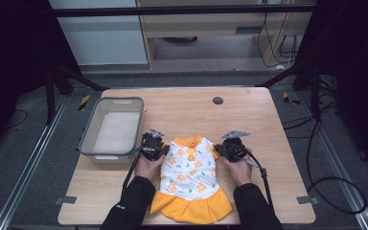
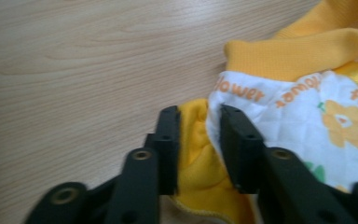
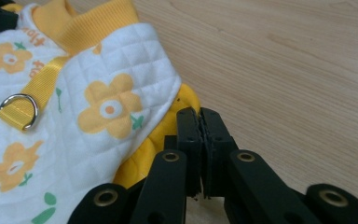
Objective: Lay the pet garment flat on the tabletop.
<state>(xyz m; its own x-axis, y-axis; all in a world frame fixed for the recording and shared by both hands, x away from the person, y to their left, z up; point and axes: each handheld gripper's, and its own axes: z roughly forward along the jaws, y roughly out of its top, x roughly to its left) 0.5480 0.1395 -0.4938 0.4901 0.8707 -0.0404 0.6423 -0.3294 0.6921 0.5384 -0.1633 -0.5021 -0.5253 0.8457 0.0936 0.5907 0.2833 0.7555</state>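
Observation:
A small white quilted dress (image 1: 190, 177) with orange flowers, an orange collar and an orange skirt lies flat near the front of the wooden table (image 1: 187, 108). My left gripper (image 1: 153, 146) sits at its left shoulder. In the left gripper view the jaws (image 2: 198, 114) are shut on the bunched yellow sleeve (image 2: 196, 154) of the dress (image 2: 307, 107). My right gripper (image 1: 230, 148) is at the right shoulder. Its jaws (image 3: 199, 114) are pressed together, with the yellow sleeve (image 3: 154, 140) of the dress (image 3: 74, 93) against the left jaw and no cloth visible between the pads.
A grey plastic bin (image 1: 88, 129) stands at the table's left, close to my left gripper. A small black disc (image 1: 217, 100) lies near the far edge. A metal D-ring (image 3: 18, 109) on a yellow strap sits on the dress's back. Bare wood stretches beyond and to the right.

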